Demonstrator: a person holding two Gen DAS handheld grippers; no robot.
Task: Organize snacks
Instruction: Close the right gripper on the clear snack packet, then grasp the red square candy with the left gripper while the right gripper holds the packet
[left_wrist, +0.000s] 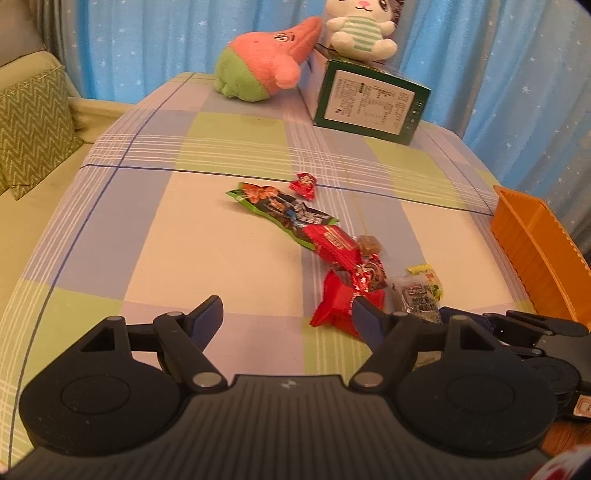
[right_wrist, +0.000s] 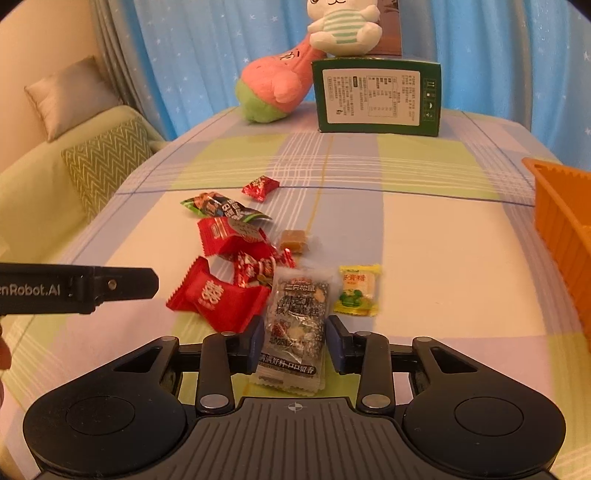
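Observation:
A heap of wrapped snacks lies on the checked tablecloth (right_wrist: 424, 229). In the right wrist view my right gripper (right_wrist: 295, 341) has its blue pads on both sides of a clear-and-black snack packet (right_wrist: 297, 321), which lies flat on the cloth; small gaps show beside the pads. A yellow candy (right_wrist: 357, 290) lies just right of it, a big red packet (right_wrist: 218, 295) just left. My left gripper (left_wrist: 288, 314) is open and empty, its right finger (left_wrist: 369, 321) over the red packet (left_wrist: 332, 302). It shows from the side in the right wrist view (right_wrist: 122, 286).
An orange basket (right_wrist: 565, 221) stands at the table's right edge, also in the left wrist view (left_wrist: 535, 243). Further snacks: a green long packet (left_wrist: 280, 210), a small red candy (left_wrist: 304, 184), a brown caramel (right_wrist: 293, 240). A green box (right_wrist: 376, 96) and plush toys (right_wrist: 277, 88) stand at the back.

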